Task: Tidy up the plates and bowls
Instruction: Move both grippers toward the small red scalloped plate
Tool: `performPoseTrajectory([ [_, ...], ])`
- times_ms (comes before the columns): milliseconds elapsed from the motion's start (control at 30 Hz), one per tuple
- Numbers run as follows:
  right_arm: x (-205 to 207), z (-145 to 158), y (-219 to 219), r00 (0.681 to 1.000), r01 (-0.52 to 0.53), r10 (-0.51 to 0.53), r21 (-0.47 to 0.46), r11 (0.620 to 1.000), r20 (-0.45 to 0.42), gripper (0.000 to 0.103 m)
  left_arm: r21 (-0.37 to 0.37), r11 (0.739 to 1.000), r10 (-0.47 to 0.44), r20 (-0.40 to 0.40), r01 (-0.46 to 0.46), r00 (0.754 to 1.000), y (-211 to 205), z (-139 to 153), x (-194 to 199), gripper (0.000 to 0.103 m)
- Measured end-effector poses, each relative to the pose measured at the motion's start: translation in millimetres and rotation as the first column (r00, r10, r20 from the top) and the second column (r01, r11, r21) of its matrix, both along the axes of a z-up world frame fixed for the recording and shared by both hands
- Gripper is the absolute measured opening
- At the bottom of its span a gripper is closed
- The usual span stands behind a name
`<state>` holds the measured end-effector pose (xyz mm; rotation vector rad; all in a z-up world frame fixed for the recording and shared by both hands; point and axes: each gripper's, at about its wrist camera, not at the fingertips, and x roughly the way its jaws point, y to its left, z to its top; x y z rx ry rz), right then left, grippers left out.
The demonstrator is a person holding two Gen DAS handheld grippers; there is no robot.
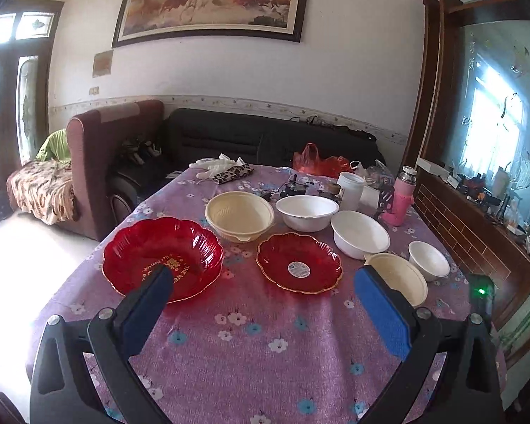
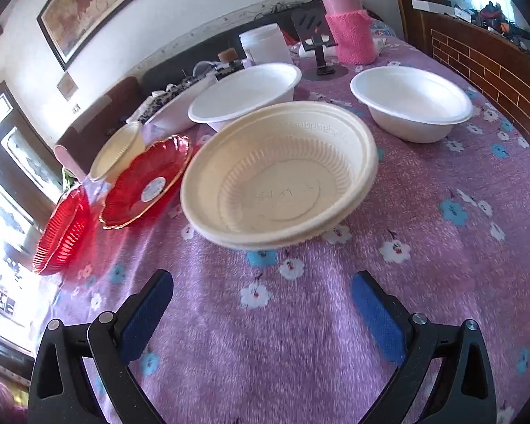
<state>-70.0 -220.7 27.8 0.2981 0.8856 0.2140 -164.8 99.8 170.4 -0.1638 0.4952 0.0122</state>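
On the purple flowered tablecloth (image 1: pixel 265 353) lie a deep red bowl (image 1: pixel 162 258), a flat red plate (image 1: pixel 298 263), two cream ribbed bowls (image 1: pixel 239 213) (image 1: pixel 399 275), two wide white bowls (image 1: pixel 306 212) (image 1: pixel 359 233) and a small white bowl (image 1: pixel 428 259). My left gripper (image 1: pixel 265 275) hangs open above the cloth in front of the red dishes, holding nothing. In the right wrist view, the right gripper (image 2: pixel 263 279) is open and empty, just short of the near cream bowl (image 2: pixel 279 176). Behind it sit white bowls (image 2: pixel 243 95) (image 2: pixel 411 102); the red plate (image 2: pixel 146 183) and red bowl (image 2: pixel 62 229) lie to the left.
A pink flask (image 1: pixel 401 198), a white jar (image 1: pixel 349 189), a black phone stand (image 2: pixel 318 42), red bags (image 1: pixel 318 162) and gloves (image 1: pixel 219 164) crowd the table's far end. A wooden cabinet (image 1: pixel 477 233) runs along the right. Sofas stand behind the table.
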Motion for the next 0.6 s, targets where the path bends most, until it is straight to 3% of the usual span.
performPoseTrajectory([
  [167,-37,27,2,0.989,0.030,-0.015,-0.101,0.994,0.145,0.102,-0.058,0.998,-0.016,-0.052,0.013,0.999,23,-18,32,0.103],
  [267,-23,34,3,0.991,0.044,-0.027,-0.127,0.991,0.131,0.102,-0.115,0.992,-0.064,-0.116,0.050,0.991,23,-42,47,0.103],
  [400,-1,35,-3,0.997,0.023,-0.024,0.010,1.000,0.076,0.102,-0.124,0.989,-0.102,-0.209,0.078,0.973,9,-75,72,0.103],
  [533,26,50,24,0.995,-0.073,0.065,0.099,0.992,0.081,0.102,-0.197,0.976,-0.147,-0.276,0.094,0.950,3,-98,104,0.103],
  [600,50,57,42,0.991,-0.126,0.116,0.146,0.981,0.071,0.102,-0.240,0.967,-0.161,-0.300,0.089,0.940,1,-106,123,0.097],
])
